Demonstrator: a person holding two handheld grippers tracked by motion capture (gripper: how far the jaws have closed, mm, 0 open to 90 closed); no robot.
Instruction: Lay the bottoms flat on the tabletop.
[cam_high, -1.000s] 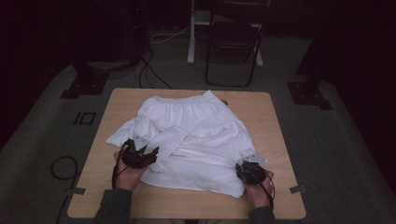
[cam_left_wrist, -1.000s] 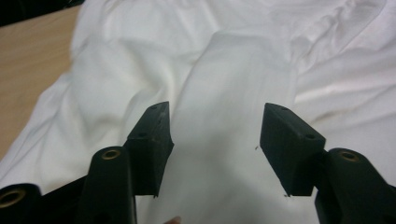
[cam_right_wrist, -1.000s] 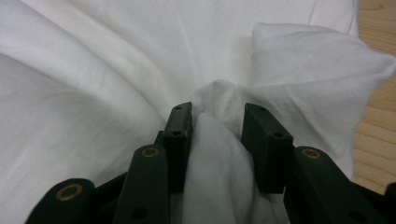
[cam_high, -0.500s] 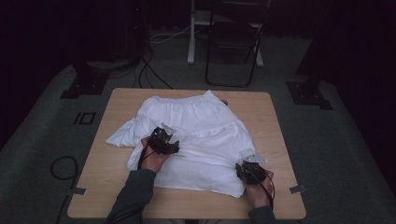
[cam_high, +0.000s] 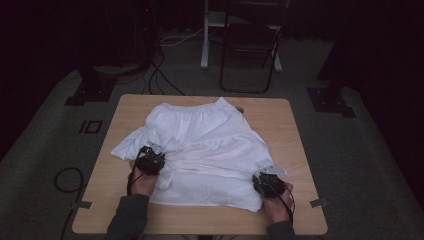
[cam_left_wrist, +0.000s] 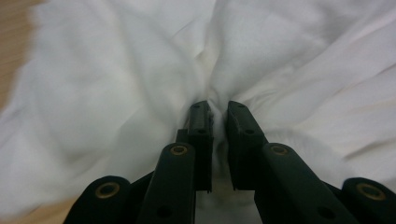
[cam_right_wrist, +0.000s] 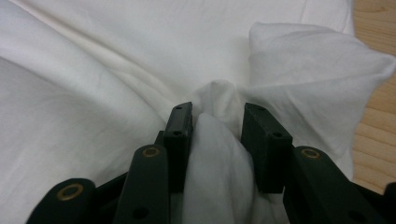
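On the wooden table lies a white garment with a gathered waistband at the far side. The left gripper sits over its left-hand folds, jaws nearly together and pinching a thin ridge of cloth. The right gripper, at the near right corner, has its jaws clamped around a thicker bunch

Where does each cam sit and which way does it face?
High view: above the person's side, looking forward and down on the table; forearms, left gripper and right gripper enter from the bottom.
Left gripper view: rides the left gripper, looking along its jaws pinching the white garment.
Right gripper view: rides the right gripper, jaws around a bunched fold.
All share the garment.
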